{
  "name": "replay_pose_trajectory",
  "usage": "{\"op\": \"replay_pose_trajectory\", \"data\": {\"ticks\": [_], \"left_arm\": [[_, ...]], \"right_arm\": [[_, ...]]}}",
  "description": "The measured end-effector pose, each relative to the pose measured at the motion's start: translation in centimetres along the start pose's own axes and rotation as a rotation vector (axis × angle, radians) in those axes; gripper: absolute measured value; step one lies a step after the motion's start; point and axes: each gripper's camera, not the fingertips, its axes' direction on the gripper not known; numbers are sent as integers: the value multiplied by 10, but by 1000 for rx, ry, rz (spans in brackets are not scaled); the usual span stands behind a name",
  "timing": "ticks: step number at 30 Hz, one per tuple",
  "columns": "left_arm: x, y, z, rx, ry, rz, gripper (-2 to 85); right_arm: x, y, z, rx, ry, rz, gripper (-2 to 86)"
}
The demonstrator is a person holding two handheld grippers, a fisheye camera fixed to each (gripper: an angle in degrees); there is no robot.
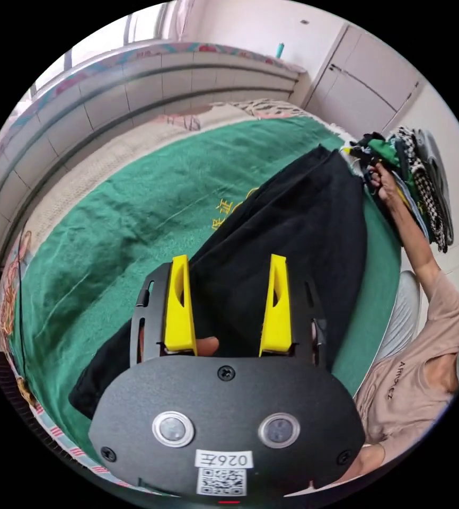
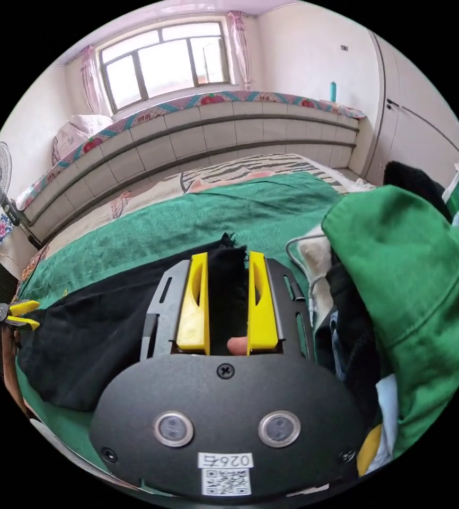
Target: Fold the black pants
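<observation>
From my seat the bed [image 1: 70,175] is the biggest thing in view, and I place everything else against the green blanket [image 1: 134,212] spread over it. The black pants [image 1: 303,222] lie flat along that blanket, one end stretching toward the pile of clothes [image 1: 420,180] at the blanket's far edge and the other end under my left gripper [image 1: 228,305]. In the right gripper view the same pants [image 2: 91,328] run across the blanket [image 2: 240,212] toward its left side. A heap with a green garment [image 2: 415,275] on top sits just beside the blanket on the right side of that view. A person's arm [image 1: 415,238] in a beige sleeve reaches from the blanket's near edge to the pile of clothes, the hand [image 1: 380,183] at the pile. My left gripper hovers over the pants near the blanket's near side with its yellow jaws spread well apart and nothing between them (I can't tell whether the tips touch the cloth). My right gripper [image 2: 228,297] has its jaws drawn close on a bunched fold of the pants, black fabric filling the gap between them, so I read it as clamped on the cloth. The left gripper [image 2: 17,314] appears small at the blanket's far left edge in the right gripper view, just beside the pants' end.
</observation>
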Motion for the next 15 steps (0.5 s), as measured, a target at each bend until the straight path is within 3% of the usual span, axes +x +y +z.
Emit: {"op": "replay_pose_trajectory", "data": {"ticks": [2, 3, 5, 7, 10, 12, 15], "left_arm": [[-14, -9, 21, -92, 14, -49, 124], [-20, -7, 22, -83, -69, -90, 59], [-23, 2, 5, -22, -119, -100, 20], [-35, 13, -14, 17, -33, -136, 10], [-56, 39, -59, 200, 49, -183, 10], [-76, 49, -72, 283, 39, -240, 20], [-101, 57, -60, 248, 136, -323, 51]], "right_arm": [[-2, -20, 8, -28, -6, -20, 74], [-4, -33, 21, -77, -15, -31, 46], [-9, -48, 49, -243, -34, -87, 3], [-13, -59, 46, -241, -32, -119, -5], [-11, -75, 0, -33, -138, -69, 1], [-20, -99, 0, 22, -136, -89, 53], [-35, -127, 38, -209, 15, -120, 78]]}}
